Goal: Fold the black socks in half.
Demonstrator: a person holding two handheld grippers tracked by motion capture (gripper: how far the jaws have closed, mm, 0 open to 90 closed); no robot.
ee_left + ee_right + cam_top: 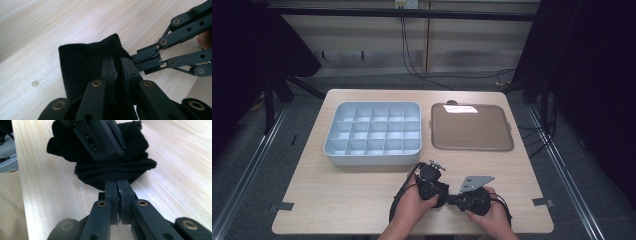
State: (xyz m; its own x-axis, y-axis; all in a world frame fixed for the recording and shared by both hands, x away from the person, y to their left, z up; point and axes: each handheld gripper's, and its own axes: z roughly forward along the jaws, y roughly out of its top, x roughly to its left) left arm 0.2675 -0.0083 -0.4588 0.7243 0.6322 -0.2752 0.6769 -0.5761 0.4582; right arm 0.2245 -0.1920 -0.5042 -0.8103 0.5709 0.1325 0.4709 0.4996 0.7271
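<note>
A pale wooden desk [362,190] carries a grey compartment tray [373,133] and a brown flat tray [472,127] near its far edge. At the near edge I have my left tool [119,65] and right tool [118,187] each clenched on a soft black knitted cloth [110,173]. It looks light and floppy; gripping a hem suits best.

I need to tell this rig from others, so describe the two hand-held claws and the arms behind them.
Both are matt black. Each claw's jaws are flat bars on linkage arms with brass-coloured rivets. The right claw carries a grey three-cornered plate on top. A black cable loops from the left claw. The forearms are bare, with no sleeves.
</note>
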